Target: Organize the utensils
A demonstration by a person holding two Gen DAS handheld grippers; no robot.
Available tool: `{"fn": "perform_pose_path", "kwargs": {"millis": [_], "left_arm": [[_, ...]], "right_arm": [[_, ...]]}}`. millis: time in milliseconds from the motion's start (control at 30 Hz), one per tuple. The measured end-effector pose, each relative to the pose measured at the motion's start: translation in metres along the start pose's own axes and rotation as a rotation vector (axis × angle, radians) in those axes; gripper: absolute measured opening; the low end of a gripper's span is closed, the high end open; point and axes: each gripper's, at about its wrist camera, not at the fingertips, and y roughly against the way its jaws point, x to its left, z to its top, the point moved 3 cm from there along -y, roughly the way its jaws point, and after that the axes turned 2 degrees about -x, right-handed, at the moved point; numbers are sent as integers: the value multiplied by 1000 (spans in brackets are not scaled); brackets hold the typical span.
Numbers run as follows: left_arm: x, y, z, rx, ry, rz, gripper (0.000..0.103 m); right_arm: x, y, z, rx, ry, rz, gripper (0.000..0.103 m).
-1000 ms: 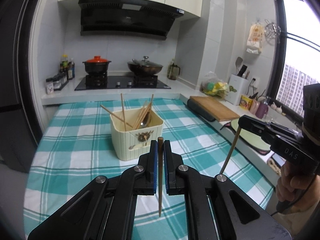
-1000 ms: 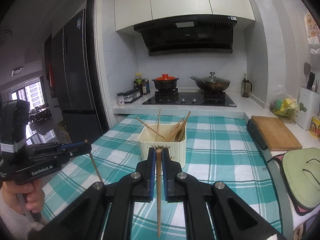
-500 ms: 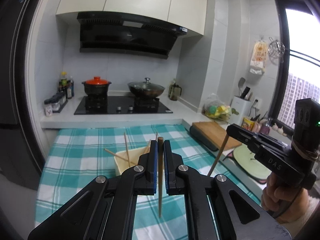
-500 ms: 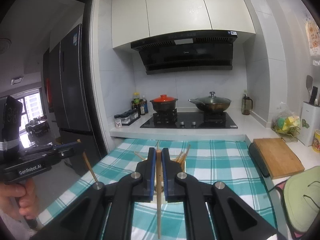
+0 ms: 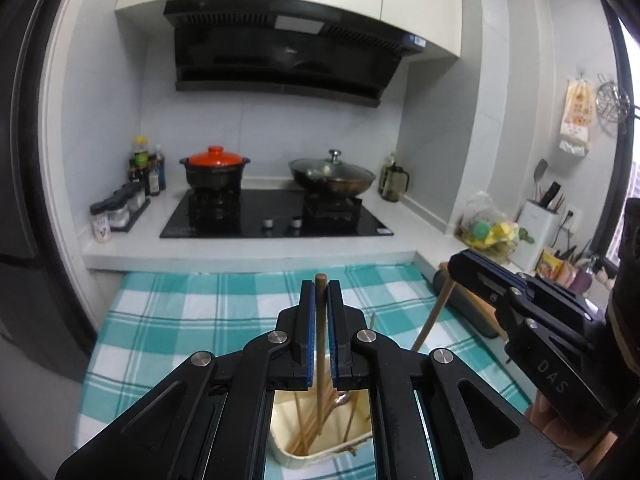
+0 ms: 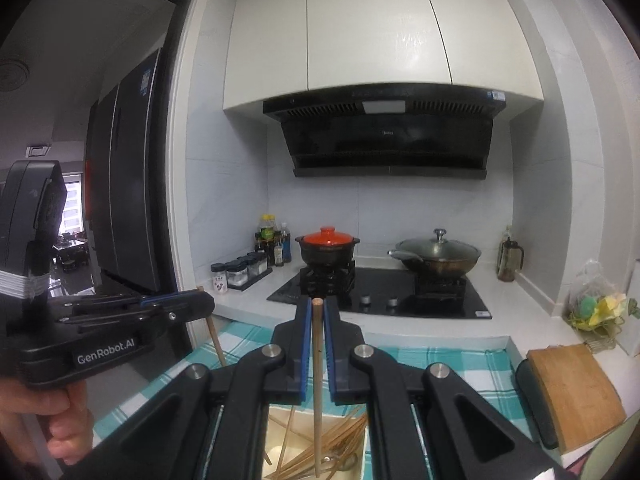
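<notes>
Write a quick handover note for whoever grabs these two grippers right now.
Left gripper: shut on a chopstick, upright, tip down in the bin.
Right gripper: shut on a second chopstick, also upright over the bin.
Bin sits on the checked cloth, already holding several chopsticks and a spoon.
Done: both sticks carried above the bin.
Left: open each gripper to drop them in. Whether more utensils remain cannot be seen.

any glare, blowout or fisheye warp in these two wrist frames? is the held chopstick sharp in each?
Left wrist view: window blown out at the right edge; walls and range hood bowed by fisheye; left gripper and its chopstick sharp. Right wrist view: soft glare on the white cabinets, door frame curved, dark vignette in corners; right gripper and its chopstick sharp above the cream holder.
</notes>
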Motion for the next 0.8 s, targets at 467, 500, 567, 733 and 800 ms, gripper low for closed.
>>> {"fn": "perform_pose_path", "kwargs": {"millis": [467,500,567,733,800], "left_arm": [[21,-42,-46,128,22,80,65],[22,-31,-44,104,16,91,66],[20,-6,-40,68,-5,101,73],[-4,60,-42,-16,-92,187,103],[-20,85,-53,-43,-139,227,103]], "right_arm": [[-32,-111,-96,427,-202,70,10],[-32,-107,-90,415,-188,63,11],[-31,-89,-73,367,-164,58,33],[-31,-28,-31,239,-148,10,62],[-23,1,-22,224,-118,9,76]]}}
